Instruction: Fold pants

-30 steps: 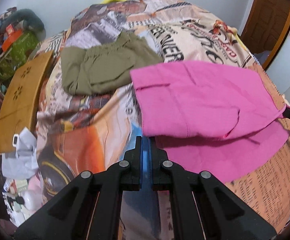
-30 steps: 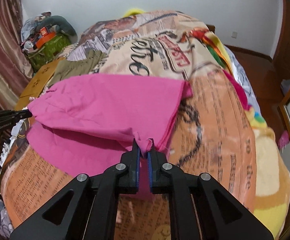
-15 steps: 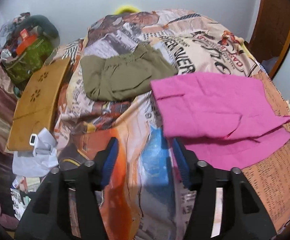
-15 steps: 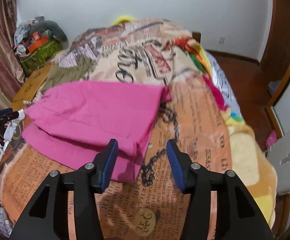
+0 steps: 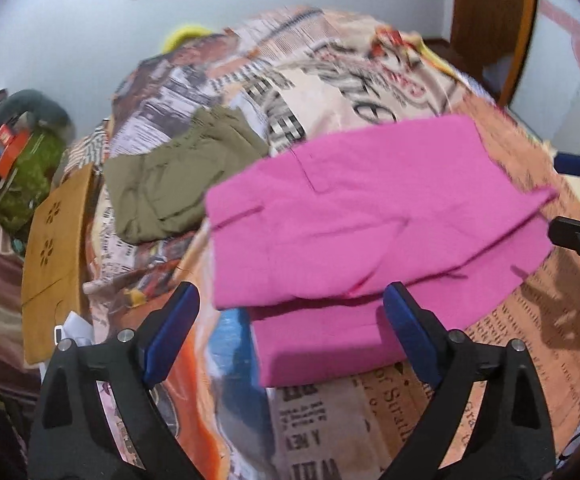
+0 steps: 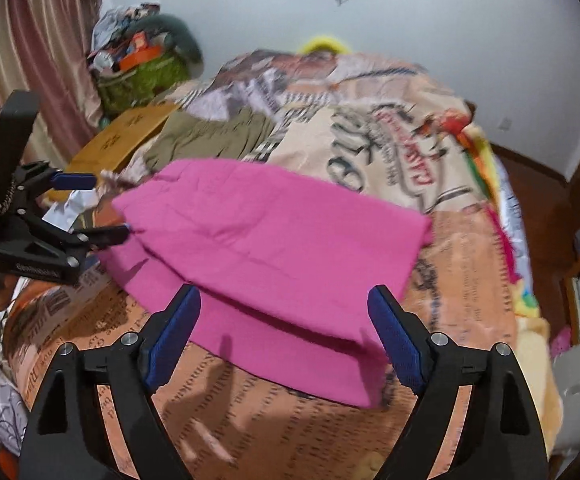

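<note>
Pink pants (image 5: 370, 216) (image 6: 274, 248) lie on the bed, folded over, the top layer set back from the lower edge. My left gripper (image 5: 290, 300) hangs above their near left edge. Its jaws are opening wide and its blue pads touch no cloth. My right gripper (image 6: 284, 300) hovers above the near edge at the other end, jaws also opening and holding nothing. Each gripper shows in the other's view: the left gripper (image 6: 98, 206) by the pants' left end, the right gripper (image 5: 570, 198) at the right end.
Folded olive pants (image 5: 178, 176) (image 6: 210, 136) lie beyond the pink ones on the printed bedcover (image 5: 330, 92). A wooden board (image 5: 56, 248) and a cluttered green bag (image 5: 22, 160) flank the bed's left side. A curtain (image 6: 30, 60) hangs at the left, and a wooden door (image 5: 490, 20) stands at the right.
Both grippers went from shut to wide open and drew back and up. The right one let go of the pink hem, and the pants now lie flat.
</note>
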`<state>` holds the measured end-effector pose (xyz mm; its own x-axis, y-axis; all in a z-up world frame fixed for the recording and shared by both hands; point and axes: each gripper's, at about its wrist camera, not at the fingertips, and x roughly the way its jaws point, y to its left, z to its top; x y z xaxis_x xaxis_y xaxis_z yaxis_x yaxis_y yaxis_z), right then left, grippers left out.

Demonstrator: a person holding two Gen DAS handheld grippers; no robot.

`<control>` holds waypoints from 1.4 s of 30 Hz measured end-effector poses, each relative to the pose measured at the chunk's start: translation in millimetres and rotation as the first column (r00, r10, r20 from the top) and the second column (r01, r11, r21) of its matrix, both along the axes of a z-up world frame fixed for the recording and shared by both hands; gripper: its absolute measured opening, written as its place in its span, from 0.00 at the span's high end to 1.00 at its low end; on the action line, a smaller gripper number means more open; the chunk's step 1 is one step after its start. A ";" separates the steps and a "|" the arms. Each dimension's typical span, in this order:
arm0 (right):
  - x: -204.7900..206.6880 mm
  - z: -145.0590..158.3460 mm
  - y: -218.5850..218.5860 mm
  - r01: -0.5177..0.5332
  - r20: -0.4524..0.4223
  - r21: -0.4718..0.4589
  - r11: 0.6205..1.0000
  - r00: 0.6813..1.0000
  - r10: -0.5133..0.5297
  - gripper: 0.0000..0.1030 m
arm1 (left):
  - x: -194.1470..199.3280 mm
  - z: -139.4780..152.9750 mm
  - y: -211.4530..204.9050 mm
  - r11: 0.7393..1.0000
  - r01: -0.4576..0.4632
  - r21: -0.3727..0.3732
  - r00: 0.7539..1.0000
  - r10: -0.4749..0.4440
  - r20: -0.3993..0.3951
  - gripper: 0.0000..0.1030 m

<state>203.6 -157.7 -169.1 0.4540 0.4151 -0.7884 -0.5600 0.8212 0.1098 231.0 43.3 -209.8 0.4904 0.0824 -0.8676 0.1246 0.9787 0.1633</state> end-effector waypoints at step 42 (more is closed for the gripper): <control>19.1 1.1 19.9 -0.113 -0.029 0.066 0.991 0.993 0.115 0.94 | 6.8 15.7 -36.2 0.996 0.087 -0.017 0.990 -0.084 0.117 0.84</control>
